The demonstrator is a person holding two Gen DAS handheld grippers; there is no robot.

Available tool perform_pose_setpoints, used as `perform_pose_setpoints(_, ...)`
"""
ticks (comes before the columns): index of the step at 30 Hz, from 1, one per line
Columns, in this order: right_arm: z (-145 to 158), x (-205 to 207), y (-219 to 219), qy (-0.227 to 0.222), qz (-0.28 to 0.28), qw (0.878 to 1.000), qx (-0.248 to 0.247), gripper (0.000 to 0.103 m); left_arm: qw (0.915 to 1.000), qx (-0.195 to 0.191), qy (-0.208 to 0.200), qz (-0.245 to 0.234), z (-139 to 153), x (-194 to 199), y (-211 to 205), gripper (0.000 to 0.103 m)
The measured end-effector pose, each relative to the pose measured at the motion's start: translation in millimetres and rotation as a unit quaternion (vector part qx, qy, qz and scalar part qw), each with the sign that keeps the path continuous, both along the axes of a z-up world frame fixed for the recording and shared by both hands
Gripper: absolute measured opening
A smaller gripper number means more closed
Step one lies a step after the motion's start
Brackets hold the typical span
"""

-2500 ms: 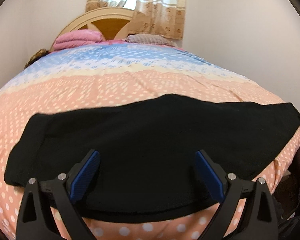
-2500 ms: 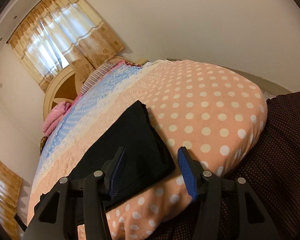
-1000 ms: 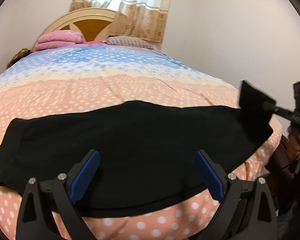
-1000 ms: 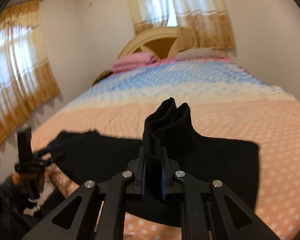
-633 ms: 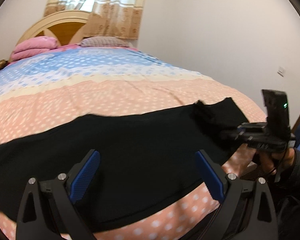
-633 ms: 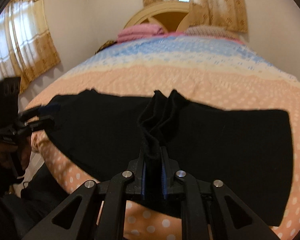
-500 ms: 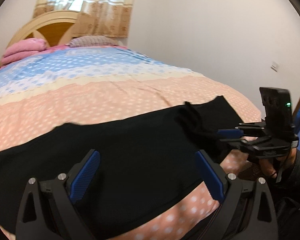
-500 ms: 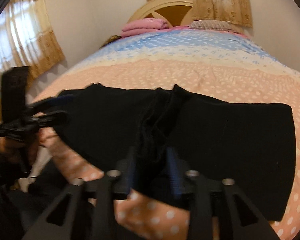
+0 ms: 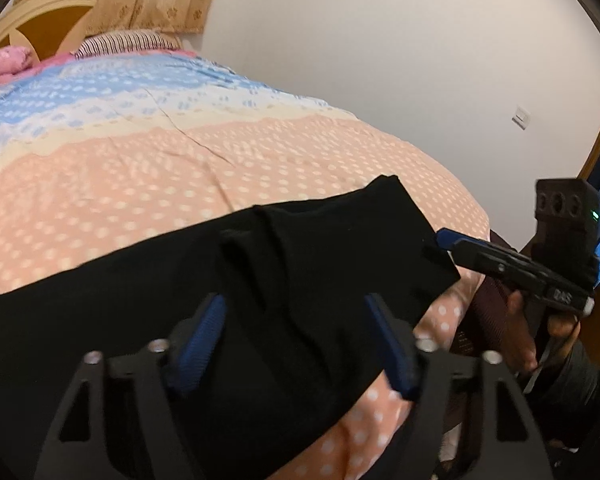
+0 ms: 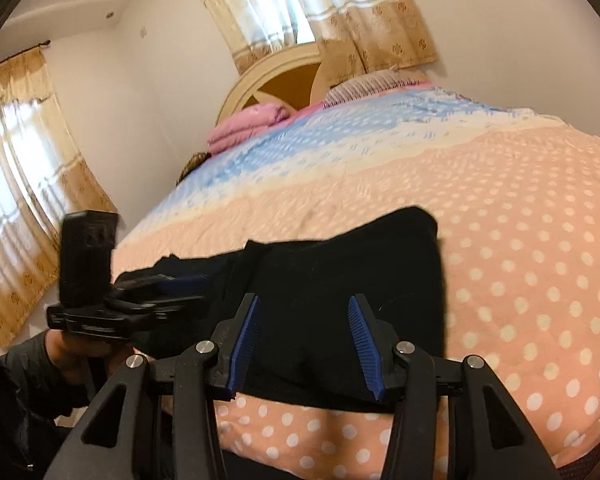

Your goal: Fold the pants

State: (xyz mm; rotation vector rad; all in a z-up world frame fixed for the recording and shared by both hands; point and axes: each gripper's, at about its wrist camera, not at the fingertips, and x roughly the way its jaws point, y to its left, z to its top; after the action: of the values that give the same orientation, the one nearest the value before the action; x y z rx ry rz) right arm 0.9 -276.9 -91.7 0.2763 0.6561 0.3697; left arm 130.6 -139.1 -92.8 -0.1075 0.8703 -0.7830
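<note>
Black pants (image 9: 188, 300) lie flat across the near, peach polka-dot part of the bed (image 9: 180, 168), w/ a raised fold or crease running thru the cloth near centre frame in the left wrist view.

Left gripper (image 9: 298, 340): jaws spread but have just been closing in; blue pads sit either side of the fabric's lower middle, hovering over it. Cloth shows in the gap between the pads, but I can't see them pressing on it, so no pinch. In the right wrist view this same gripper (image 10: 188, 284) shows at left-centre, its tips at the pants' (image 10: 340, 288) left edge, a hand (image 10: 80, 350) and dark sleeve below it.

Right gripper (image 10: 304, 336): jaws part-spread, nothing clamped. Pants fill the space betw. and beyond the pads; near hem runs just under the pad tips at lower centre, polka-dot cover showing below it. From the left wrist view the right gripper (image 9: 446, 240) comes in from right of frame, blue tip just at the pants' right-hand corner; whether touching, can't tell. Hand (image 9: 540, 332) holding it is at lower right.

Far end of bed: pink folded blanket (image 10: 248, 124), striped pillow (image 10: 364, 84), arched headboard (image 10: 276, 76), curtains (image 10: 312, 12) above. Bed cover goes peach to cream to blue toward the top of frame.
</note>
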Motion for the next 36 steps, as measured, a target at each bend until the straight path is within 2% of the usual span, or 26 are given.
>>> perform_pose_setpoints(3,1,-2,1,-0.012,-0.001,1.000,0.009,0.048,0.9996,-0.005,0.026,-0.003,-9,8,-11,0.049)
perform_pose_setpoints(4,1,-3,2,-0.014,-0.002,1.000,0.008,0.048,0.9995,-0.002,0.031,-0.004,-11,9,-14,0.039)
perform_pose_setpoints(5,1,-3,3,-0.018,-0.002,1.000,0.006,0.048,0.9995,0.003,0.031,-0.003,-13,10,-17,0.023)
perform_pose_setpoints(7,1,-6,3,-0.024,0.000,1.000,0.002,0.048,0.9995,0.010,0.027,-0.007,-12,7,-18,0.010)
perform_pose_setpoints(11,4,-11,3,-0.043,-0.002,0.999,0.000,0.048,0.9998,-0.009,0.020,-0.003,4,-2,-2,0.010)
perform_pose_setpoints(16,3,-12,2,-0.045,-0.005,0.999,0.002,0.049,0.9996,-0.023,0.005,0.018,25,-9,24,0.010)
perform_pose_setpoints(18,2,-12,4,-0.042,-0.004,0.999,-0.001,0.049,0.9992,-0.031,0.007,0.024,26,-8,30,0.010)
perform_pose_setpoints(22,0,-11,7,-0.040,-0.001,0.999,-0.005,0.050,0.9994,-0.019,0.007,0.030,17,-3,21,0.011)
perform_pose_setpoints(24,1,-12,9,-0.045,-0.001,0.999,-0.011,0.050,0.9994,-0.008,0.016,0.028,9,-1,13,0.019)
perform_pose_setpoints(26,1,-13,9,-0.046,-0.001,0.999,-0.012,0.050,0.9995,0.004,0.019,0.027,3,-1,5,0.033)
perform_pose_setpoints(32,-3,-12,5,-0.033,-0.012,0.999,-0.002,0.050,0.9993,0.013,0.024,0.027,-6,5,-9,0.047)
perform_pose_setpoints(36,-4,-14,4,-0.032,-0.016,0.999,0.001,0.050,0.9992,0.015,0.021,0.032,-10,8,-12,0.047)
